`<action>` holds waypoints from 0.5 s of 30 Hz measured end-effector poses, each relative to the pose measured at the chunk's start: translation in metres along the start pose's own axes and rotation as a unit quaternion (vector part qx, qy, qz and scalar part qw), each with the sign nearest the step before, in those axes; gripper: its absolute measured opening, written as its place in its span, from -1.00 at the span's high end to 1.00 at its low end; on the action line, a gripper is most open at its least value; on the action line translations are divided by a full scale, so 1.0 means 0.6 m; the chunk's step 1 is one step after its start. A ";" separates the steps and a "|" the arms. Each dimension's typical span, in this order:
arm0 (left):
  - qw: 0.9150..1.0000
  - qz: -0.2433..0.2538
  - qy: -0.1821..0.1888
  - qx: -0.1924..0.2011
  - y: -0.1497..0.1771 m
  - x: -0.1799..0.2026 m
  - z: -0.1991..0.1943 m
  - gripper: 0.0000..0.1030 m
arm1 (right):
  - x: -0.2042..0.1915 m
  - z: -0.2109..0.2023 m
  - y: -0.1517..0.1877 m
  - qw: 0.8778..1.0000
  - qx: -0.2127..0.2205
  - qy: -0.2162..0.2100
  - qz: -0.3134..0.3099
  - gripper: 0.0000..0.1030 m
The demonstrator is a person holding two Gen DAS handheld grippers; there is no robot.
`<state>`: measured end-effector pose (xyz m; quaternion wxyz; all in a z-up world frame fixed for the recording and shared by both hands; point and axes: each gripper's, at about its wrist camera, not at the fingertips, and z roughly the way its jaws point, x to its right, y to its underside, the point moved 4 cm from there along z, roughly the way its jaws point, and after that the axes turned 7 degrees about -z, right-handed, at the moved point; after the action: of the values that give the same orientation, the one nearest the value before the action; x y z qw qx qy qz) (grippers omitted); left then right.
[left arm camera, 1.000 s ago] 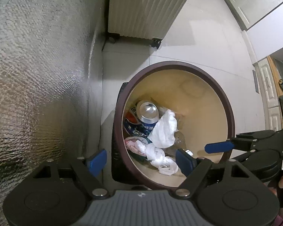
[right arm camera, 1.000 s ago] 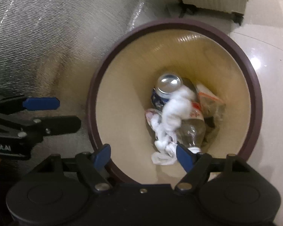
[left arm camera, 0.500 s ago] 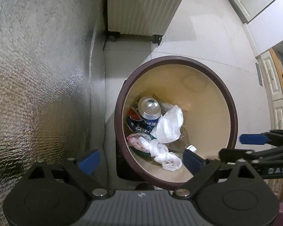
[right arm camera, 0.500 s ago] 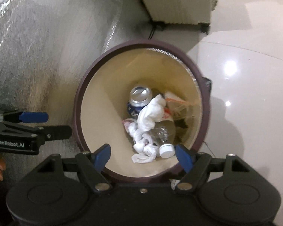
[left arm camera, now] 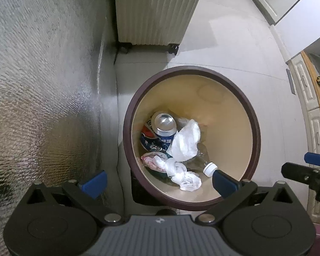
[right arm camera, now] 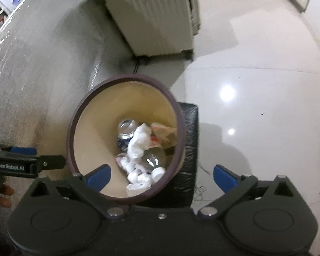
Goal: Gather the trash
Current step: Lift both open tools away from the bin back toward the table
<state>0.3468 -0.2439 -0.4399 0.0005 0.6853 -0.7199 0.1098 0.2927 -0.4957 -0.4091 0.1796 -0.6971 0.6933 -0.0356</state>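
Both grippers, left gripper [left arm camera: 159, 181] and right gripper [right arm camera: 162, 176], hang spread and empty above the bin [left arm camera: 257, 140], which holds a can [left arm camera: 164, 125], tissue [left arm camera: 186, 143] and a bottle [right arm camera: 154, 160].

Glossy pale tiled floor [right arm camera: 256, 111], ribbed white radiator [left arm camera: 157, 10], foil-textured wall [left arm camera: 42, 74].
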 end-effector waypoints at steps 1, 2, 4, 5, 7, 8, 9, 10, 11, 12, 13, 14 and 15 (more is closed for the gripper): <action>1.000 0.001 0.000 0.004 0.001 0.001 -0.004 -1.00 | 0.003 -0.006 0.002 1.000 0.003 0.005 0.003 -1.00; 1.000 0.002 -0.002 0.007 0.002 0.001 -0.007 -1.00 | 0.005 -0.011 0.003 1.000 0.007 0.010 0.004 -1.00; 1.000 0.005 -0.009 0.011 0.005 0.003 -0.012 -1.00 | 0.006 -0.017 0.005 1.000 0.013 0.019 0.005 -1.00; 1.000 0.006 -0.010 0.012 0.007 0.004 -0.014 -1.00 | 0.006 -0.021 0.007 1.000 0.015 0.022 0.006 -1.00; 1.000 0.006 -0.009 0.016 0.010 0.007 -0.021 -1.00 | 0.005 -0.027 0.009 1.000 0.016 0.026 0.007 -1.00; 1.000 0.006 -0.007 0.018 0.011 0.009 -0.026 -1.00 | 0.003 -0.031 0.012 0.999 0.018 0.027 0.008 -1.00; 1.000 0.006 -0.006 0.020 0.013 0.011 -0.032 -1.00 | 0.001 -0.038 0.013 0.999 0.020 0.028 0.008 -1.00; 1.000 0.007 -0.004 0.023 0.016 0.013 -0.039 -1.00 | -0.001 -0.045 0.016 0.999 0.023 0.030 0.009 -1.00; 1.000 0.007 -0.003 0.026 0.018 0.015 -0.047 -1.00 | -0.002 -0.051 0.018 0.999 0.026 0.032 0.010 -1.00; 1.000 0.007 -0.002 0.029 0.020 0.016 -0.055 -1.00 | -0.004 -0.059 0.020 0.999 0.029 0.033 0.012 -1.00; 0.999 0.007 -0.001 0.032 0.022 0.017 -0.063 -1.00 | -0.005 -0.066 0.022 0.999 0.031 0.034 0.013 -1.00; 0.999 0.007 0.000 0.036 0.023 0.017 -0.073 -1.00 | -0.006 -0.073 0.023 0.999 0.034 0.035 0.014 -1.00; 0.999 0.007 0.002 0.040 0.025 0.018 -0.084 -1.00 | -0.008 -0.080 0.025 0.999 0.036 0.036 0.015 -1.00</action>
<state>0.3239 -0.2462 -0.3917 -0.0259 0.6795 -0.7198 0.1397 0.2641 -0.5004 -0.3676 0.1797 -0.6777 0.7082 -0.0831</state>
